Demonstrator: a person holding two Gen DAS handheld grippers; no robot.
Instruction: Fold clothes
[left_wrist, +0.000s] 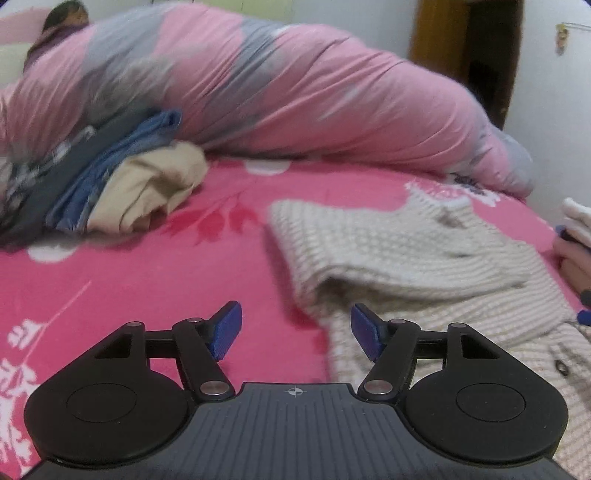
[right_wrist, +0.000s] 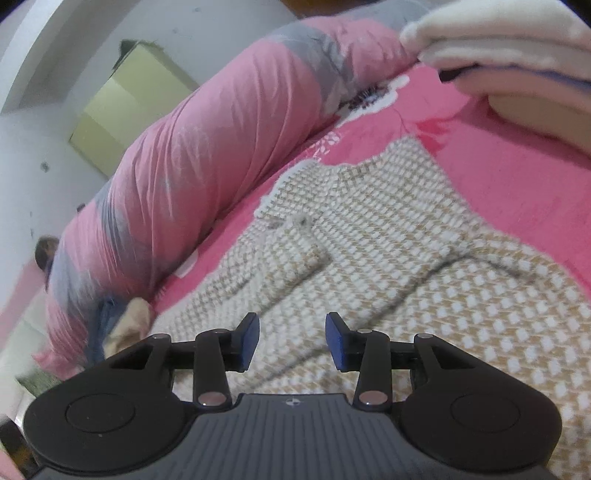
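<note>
Pink bedsheet (left_wrist: 147, 280) — rolled quilt (left_wrist: 295, 92), clothes pile (left_wrist: 122, 184) beyond knit cardigan (right_wrist: 369, 240).

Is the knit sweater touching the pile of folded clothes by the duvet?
Apart. In the left wrist view a stretch of bare pink sheet separates the knit sweater from the pile of folded clothes.

Cream waffle-knit cardigan (left_wrist: 406, 251) lies spread on the pink flower-print bed (left_wrist: 147, 288), right of centre in the left wrist view. Pile of folded blue, grey and beige clothes (left_wrist: 122, 184) sits well to its left. Long rolled pink-and-grey quilt (left_wrist: 295, 96) runs along the bed's far side, behind both.
</note>
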